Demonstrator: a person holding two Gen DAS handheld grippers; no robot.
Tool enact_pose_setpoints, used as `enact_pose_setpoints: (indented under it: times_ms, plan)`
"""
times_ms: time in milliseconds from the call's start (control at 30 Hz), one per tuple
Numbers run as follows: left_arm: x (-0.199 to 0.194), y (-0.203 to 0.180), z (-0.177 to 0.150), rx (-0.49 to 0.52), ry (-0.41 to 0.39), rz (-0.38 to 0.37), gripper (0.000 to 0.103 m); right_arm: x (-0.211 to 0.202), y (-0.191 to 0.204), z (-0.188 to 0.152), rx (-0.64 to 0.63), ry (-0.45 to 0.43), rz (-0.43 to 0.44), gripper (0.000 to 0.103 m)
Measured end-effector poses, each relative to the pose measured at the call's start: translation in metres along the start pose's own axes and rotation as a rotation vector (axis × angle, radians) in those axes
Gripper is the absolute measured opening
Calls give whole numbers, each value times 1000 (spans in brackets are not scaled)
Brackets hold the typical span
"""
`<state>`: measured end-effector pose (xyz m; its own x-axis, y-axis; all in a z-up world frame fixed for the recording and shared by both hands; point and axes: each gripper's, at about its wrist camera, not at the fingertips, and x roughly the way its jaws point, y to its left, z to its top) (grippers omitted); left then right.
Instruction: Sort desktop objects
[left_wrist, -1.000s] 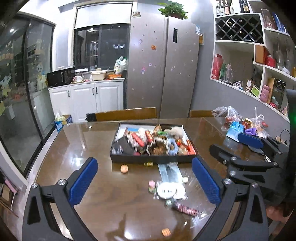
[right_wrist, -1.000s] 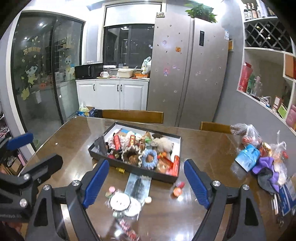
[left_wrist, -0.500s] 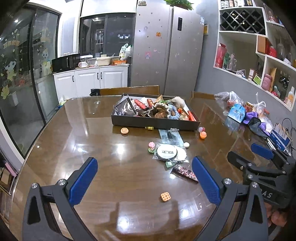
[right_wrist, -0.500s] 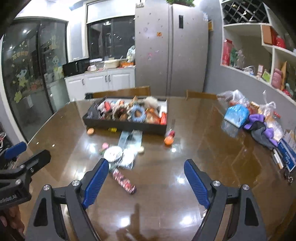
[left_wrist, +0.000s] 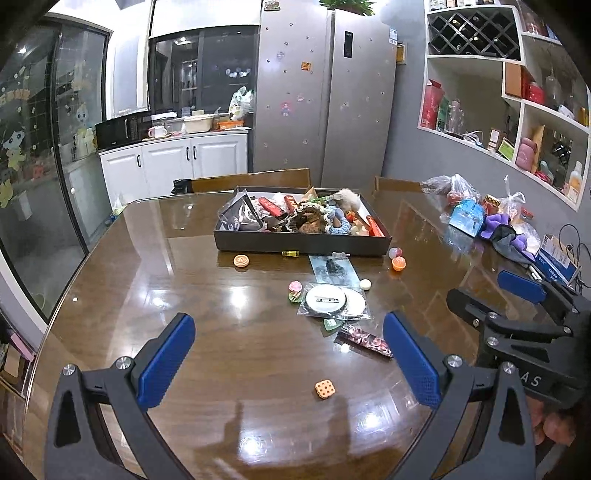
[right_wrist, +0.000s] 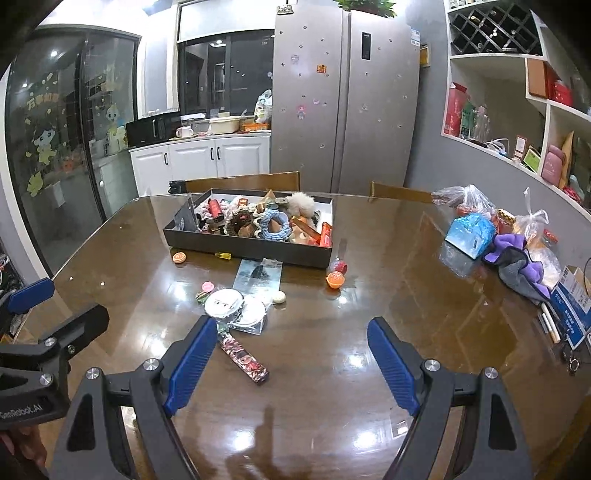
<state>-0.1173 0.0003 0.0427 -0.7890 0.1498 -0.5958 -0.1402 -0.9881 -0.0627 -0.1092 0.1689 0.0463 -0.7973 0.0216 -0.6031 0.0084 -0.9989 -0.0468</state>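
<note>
A black tray heaped with small objects stands mid-table, also in the right wrist view. In front of it lie loose items: an orange token, bagged round badges, an orange ball, a patterned bar and an orange square piece. My left gripper hovers open over the near table, holding nothing. My right gripper is open too, its left finger close beside the patterned bar. Each gripper shows at the edge of the other's view.
Plastic bags, a blue pack and a purple cloth crowd the table's right side, with a box and pens near the edge. Two wooden chair backs stand behind the table. A person's hand holds the right gripper.
Both grippers have come down and back from the tray, which now sits farther off. Over the last half second nothing moved. Both jaws stayed open.
</note>
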Motion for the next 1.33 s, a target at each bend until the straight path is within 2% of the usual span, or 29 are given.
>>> enact_pose_setpoints:
  times_ms: [400,1333]
  plan:
    - [-10,6,-2,-2,-12,7,103,-4,4,0,-23,-2,-30,86]
    - [-24,6,-1,-5,-22,-15,103,5,5,-6,-24,46,-3,86]
